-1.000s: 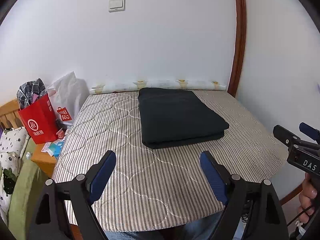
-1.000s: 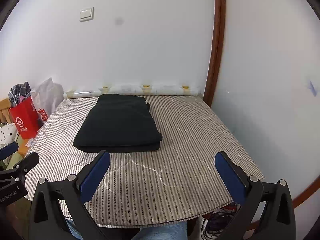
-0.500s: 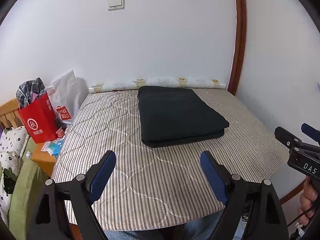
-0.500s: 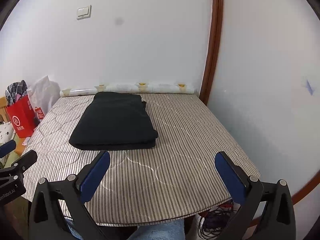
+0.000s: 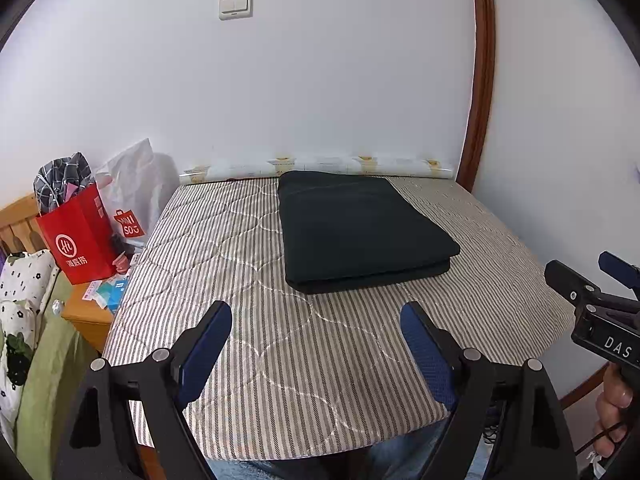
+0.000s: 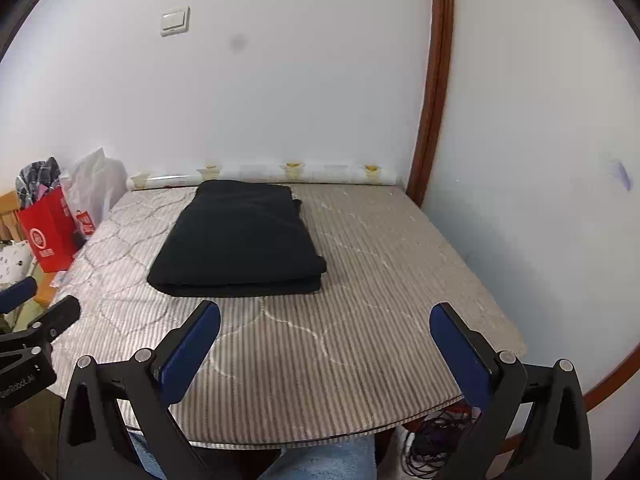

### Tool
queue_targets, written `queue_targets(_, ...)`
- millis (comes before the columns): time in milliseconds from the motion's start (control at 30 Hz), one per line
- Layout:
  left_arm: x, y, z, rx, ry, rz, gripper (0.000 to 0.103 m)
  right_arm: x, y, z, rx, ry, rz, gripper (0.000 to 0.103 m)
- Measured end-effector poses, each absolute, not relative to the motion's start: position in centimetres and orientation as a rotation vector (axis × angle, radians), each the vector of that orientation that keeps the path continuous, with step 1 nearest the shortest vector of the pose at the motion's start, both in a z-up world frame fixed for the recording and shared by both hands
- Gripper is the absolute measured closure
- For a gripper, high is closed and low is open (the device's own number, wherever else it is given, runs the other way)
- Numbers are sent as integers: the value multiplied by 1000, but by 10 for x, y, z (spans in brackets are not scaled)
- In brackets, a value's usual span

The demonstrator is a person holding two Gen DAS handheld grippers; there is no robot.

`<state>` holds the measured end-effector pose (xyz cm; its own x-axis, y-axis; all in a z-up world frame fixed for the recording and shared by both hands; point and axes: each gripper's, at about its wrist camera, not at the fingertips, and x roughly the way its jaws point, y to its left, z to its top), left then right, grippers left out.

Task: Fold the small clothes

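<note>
Left wrist view shows the left gripper spread wide and holding nothing, low over the near edge of the table; the right gripper is likewise wide and empty. A black garment lies folded flat mid-table toward the wall, well apart from both. It looks finished; I would only square its near edge, pressing lightly without dragging layers. Only the right view shows cables under the table; the left shows a red bag more fully.

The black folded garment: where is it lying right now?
In both wrist views the black folded garment lies on the striped mattress, toward the far wall, ahead of both open grippers and touching neither.
</note>
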<state>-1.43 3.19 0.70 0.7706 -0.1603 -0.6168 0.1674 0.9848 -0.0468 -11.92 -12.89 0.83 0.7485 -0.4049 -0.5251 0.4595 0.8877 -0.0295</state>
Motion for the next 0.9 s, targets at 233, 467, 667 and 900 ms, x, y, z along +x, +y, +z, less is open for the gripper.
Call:
queue_targets(233, -14, 34, 8, 8, 666, -176, 18, -118, -127, 6, 91, 556, -486, 0)
queue_targets(467, -14, 35, 8, 5, 665, -173, 18, -118, -127, 5, 90, 557, -493, 0)
queue_targets(667, -14, 35, 8, 8, 658, -174, 18, -119, -126, 5, 93, 556, -500, 0)
queue_targets(900, -10, 36, 7, 8, 660, -176, 17, -118, -125, 5, 89, 551, -499, 0)
